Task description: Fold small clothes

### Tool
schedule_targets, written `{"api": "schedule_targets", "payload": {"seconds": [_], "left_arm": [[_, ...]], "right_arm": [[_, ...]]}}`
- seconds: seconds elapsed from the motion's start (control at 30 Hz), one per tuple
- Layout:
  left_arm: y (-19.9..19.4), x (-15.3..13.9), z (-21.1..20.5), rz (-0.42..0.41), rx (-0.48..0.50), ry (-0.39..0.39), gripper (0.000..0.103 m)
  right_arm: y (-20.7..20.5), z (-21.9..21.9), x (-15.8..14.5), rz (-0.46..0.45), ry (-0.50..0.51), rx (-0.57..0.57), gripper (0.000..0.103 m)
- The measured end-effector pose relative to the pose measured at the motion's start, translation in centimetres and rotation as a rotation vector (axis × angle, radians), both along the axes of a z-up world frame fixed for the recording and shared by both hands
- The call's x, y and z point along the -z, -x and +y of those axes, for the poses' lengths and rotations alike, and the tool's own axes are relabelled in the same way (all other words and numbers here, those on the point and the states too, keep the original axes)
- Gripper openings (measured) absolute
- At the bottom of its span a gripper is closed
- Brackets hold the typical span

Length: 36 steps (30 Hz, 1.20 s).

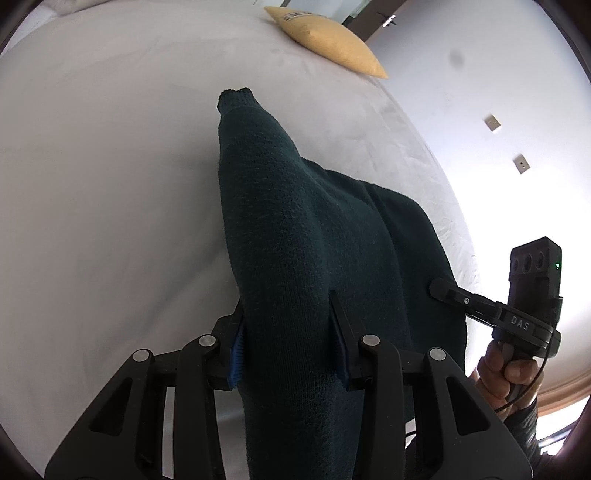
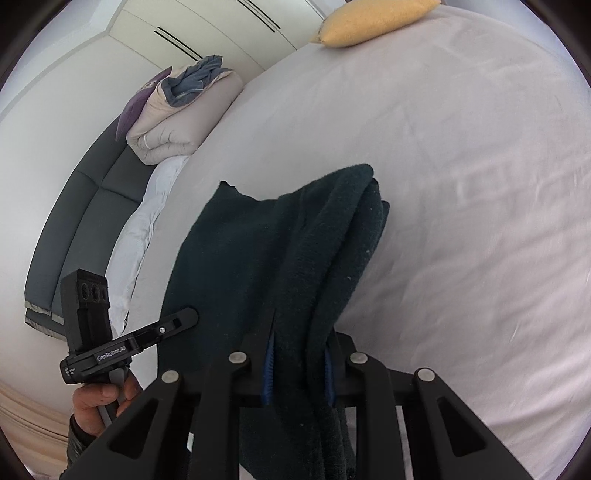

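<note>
Bright daylight floods in, blowing out the wall [image 1: 517, 110] beyond the bed [image 1: 110, 184]; fisheye bending and dark vignetting ring both views.

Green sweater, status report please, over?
Left gripper and right gripper both clamped on dark green sweater. Sweater lifted, draping over white bed. Nothing in the way.

— What's on the bed [image 2: 461, 155] apart from the work?

— A yellow pillow [image 1: 332, 40] at its far edge, lying flat on the pale sheet.

— And off to the side?

— In the right wrist view, a folded beige duvet [image 2: 177, 118] sits at the bed's left corner, with a blue-grey cloth [image 2: 199, 75] bundled on top and a purple cushion [image 2: 138, 99] just behind it. A dark grey headboard [image 2: 85, 206] runs along that edge. White wardrobe doors [image 2: 221, 26] stand beyond.
</note>
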<state>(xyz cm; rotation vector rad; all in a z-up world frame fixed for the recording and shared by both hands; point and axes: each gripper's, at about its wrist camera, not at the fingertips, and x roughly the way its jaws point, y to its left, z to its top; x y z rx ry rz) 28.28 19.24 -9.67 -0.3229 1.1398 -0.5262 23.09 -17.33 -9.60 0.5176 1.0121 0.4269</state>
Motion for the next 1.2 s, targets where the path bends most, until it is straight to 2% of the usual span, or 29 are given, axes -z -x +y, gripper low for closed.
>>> {"api": "schedule_targets", "payload": {"seconds": [0.2,0.27,0.33,0.37,0.4,0.5,0.57,0.6,0.7,0.77,0.8,0.83,0.9,0.97,1.03,1.13,1.2], "left_arm": [[1.7,2.4,0.1,0.007,-0.013,-0.006,0.038],[1.4,3.4,0.3,0.022,-0.028,0.014,0.042],[1.2,4.1,0.5,0.033,-0.039,0.035,0.052],[1.1,4.3,0.6,0.03,-0.038,0.033,0.055],[1.1,4.5,0.5,0.022,-0.039,0.026,0.061],[1.1,5.0,1.1,0.017,-0.048,0.055,0.065],[1.1,4.6,0.6,-0.003,-0.066,0.027,0.068],[1.0,4.2,0.3,-0.026,-0.071,0.0,0.068],[3.6,1.6,0.5,-0.147,-0.096,-0.097,0.071],[5.4,-0.7,-0.3,-0.267,-0.138,-0.199,0.076],[6.7,-2.2,-0.8,-0.352,-0.16,-0.251,0.079],[8.1,-3.3,-0.5,-0.415,-0.17,-0.281,0.091],[10.8,-5.4,-1.1,-0.551,-0.193,-0.343,0.103],[13.7,-7.3,-2.6,-0.679,-0.221,-0.407,0.103],[15.8,-8.7,-3.9,-0.741,-0.25,-0.474,0.103],[18.5,-10.4,-5.0,-0.767,-0.293,-0.517,0.103],[19.9,-11.5,-6.1,-0.822,-0.298,-0.555,0.103]], "right_arm": [[1.7,-0.1,1.8,0.029,-0.014,0.032,0.022],[1.6,-0.2,2.4,0.028,-0.015,0.045,0.023],[1.5,-0.1,3.3,0.035,-0.001,0.046,0.025],[1.4,-0.2,4.2,0.052,0.006,0.043,0.029],[1.4,-0.3,4.8,0.064,0.006,0.049,0.038],[1.8,-1.3,5.5,0.058,-0.055,0.076,0.045],[2.2,-1.5,5.1,0.051,-0.052,0.086,0.05],[2.7,-1.7,4.5,0.034,-0.024,0.094,0.054],[3.6,-2.0,2.6,-0.018,0.032,0.123,0.055],[4.9,-2.2,0.9,-0.068,0.073,0.157,0.056],[5.4,-2.2,0.4,-0.09,0.092,0.17,0.06],[6.4,-2.1,-0.6,-0.126,0.121,0.189,0.062],[7.8,-1.6,-2.2,-0.188,0.163,0.209,0.073],[9.6,-0.4,-4.1,-0.265,0.214,0.222,0.076],[10.6,0.4,-5.5,-0.313,0.246,0.233,0.082],[13.3,1.6,-7.7,-0.402,0.284,0.245,0.09],[15.0,1.7,-8.9,-0.461,0.313,0.26,0.099]]}}
